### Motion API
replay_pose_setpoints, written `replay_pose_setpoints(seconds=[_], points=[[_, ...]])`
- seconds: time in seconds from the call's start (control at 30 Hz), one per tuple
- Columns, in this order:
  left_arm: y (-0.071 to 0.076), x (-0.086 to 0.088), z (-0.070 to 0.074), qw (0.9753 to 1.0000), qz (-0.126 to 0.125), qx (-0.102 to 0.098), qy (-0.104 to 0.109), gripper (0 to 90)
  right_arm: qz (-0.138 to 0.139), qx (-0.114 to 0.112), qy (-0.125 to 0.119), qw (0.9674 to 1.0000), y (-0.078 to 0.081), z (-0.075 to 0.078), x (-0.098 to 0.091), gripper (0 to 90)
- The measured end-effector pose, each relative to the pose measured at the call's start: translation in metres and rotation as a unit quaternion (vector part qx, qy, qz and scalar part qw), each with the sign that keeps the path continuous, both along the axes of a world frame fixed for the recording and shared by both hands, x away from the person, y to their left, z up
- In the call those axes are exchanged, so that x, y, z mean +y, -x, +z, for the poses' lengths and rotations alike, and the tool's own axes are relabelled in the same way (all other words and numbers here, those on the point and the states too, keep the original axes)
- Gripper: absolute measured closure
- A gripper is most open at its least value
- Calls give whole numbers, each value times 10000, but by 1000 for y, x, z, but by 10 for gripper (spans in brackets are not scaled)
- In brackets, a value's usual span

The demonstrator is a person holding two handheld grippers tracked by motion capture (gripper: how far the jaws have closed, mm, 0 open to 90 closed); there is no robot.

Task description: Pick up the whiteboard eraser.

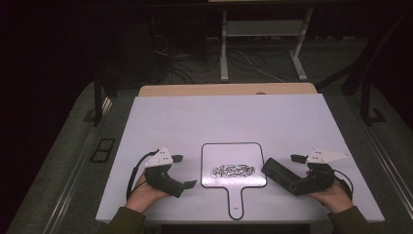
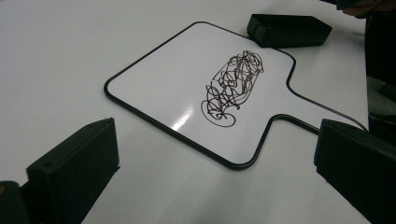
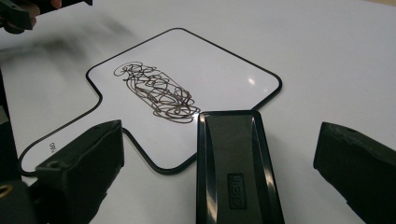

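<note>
- One white table (image 1: 272,117) is seen in the high view, spanning the middle of the frame; a tan strip runs along its far edge at the top.
- One paddle-shaped whiteboard (image 1: 234,156) with a black rim is laid flat at lower centre of the high view, its handle pointing toward the bottom edge. In the left gripper view (image 2: 163,79) it lies at centre; in the right gripper view (image 3: 224,70) it lies at upper centre.
- One dark scribble (image 1: 233,170) is drawn on the whiteboard, in the lower half of its square face; it is also seen in the left gripper view (image 2: 233,86) and the right gripper view (image 3: 156,91).
- One black eraser (image 1: 280,174) rests at lower right of the high view, its near end overlapping the whiteboard's right rim. In the right gripper view (image 3: 236,163) it lies between the two jaws at bottom centre, with a clear gap on each side; in the left gripper view (image 2: 289,30) it is seen at upper right.
- Two grippers are held, one in each hand. The left gripper (image 1: 187,171), at lower left of the high view, stands with jaws spread and nothing between them, just beside the whiteboard's left rim.
- The right gripper (image 1: 292,170), at lower right, has its jaws wide apart around the eraser, not pressing on it.
- Nothing lies between either gripper and the whiteboard except the eraser.
</note>
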State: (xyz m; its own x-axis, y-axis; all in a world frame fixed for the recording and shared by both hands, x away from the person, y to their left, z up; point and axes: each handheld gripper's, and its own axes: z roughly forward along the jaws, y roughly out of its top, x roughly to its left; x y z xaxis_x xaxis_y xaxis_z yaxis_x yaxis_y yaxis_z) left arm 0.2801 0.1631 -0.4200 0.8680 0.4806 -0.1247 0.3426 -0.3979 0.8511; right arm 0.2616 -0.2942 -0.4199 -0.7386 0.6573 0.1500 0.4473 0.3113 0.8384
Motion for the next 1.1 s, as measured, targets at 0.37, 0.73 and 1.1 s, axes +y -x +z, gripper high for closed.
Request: replay_pose_setpoints(seconds=[0.37, 0.73, 1.1], points=[[2, 1, -1, 10000, 2, -7, 10, 0, -37, 2, 49, 10000, -1, 0, -2, 7], [3, -3, -3, 10000, -9, 17, 25, 0, -84, 35, 204, 9998, -5, 0, -6, 7], [3, 1, -3, 10000, 46, -32, 2, 0, -191, 171, 439, 9987, -6, 0, -9, 7]])
